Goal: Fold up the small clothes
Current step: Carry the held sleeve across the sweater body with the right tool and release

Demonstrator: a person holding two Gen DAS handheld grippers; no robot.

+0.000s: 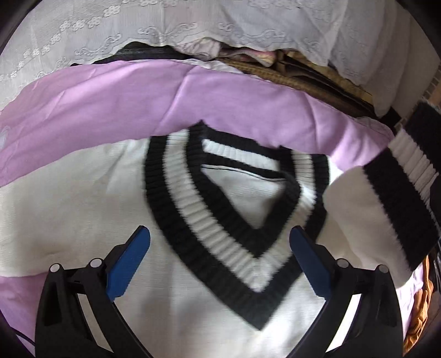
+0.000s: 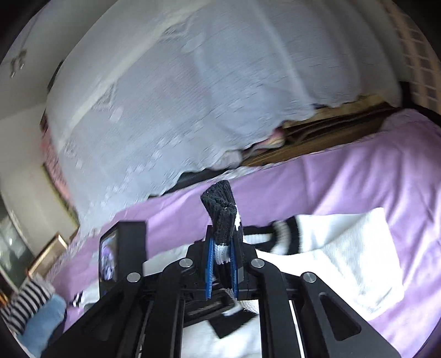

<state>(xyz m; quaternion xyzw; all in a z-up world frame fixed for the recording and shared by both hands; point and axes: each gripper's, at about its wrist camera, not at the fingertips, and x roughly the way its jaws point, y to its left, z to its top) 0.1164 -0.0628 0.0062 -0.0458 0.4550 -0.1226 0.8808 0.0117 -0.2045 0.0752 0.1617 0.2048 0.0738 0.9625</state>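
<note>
A white V-neck sweater [image 1: 91, 198] with black-and-white ribbed trim lies face up on a lilac sheet [image 1: 110, 93]. My left gripper [image 1: 219, 231] hovers open over its chest, its blue pads [image 1: 129, 264] on either side of the point of the V collar [image 1: 220, 234]. One sleeve [image 1: 355, 209] is lifted at the right, striped cuff [image 1: 402, 176] upward. In the right wrist view my right gripper [image 2: 222, 247] is shut on that cuff [image 2: 220, 217], whose black end sticks out past the fingertips. The sweater body [image 2: 352, 247] lies below and to the right.
A white lace cloth [image 1: 193, 24] hangs over the back of the bed, with brown woven bedding [image 1: 308, 79] under it. Orange fabric [image 1: 419, 308] lies at the right edge. A black device with a small screen [image 2: 121, 253] and a striped sleeve [image 2: 24, 305] show at the left.
</note>
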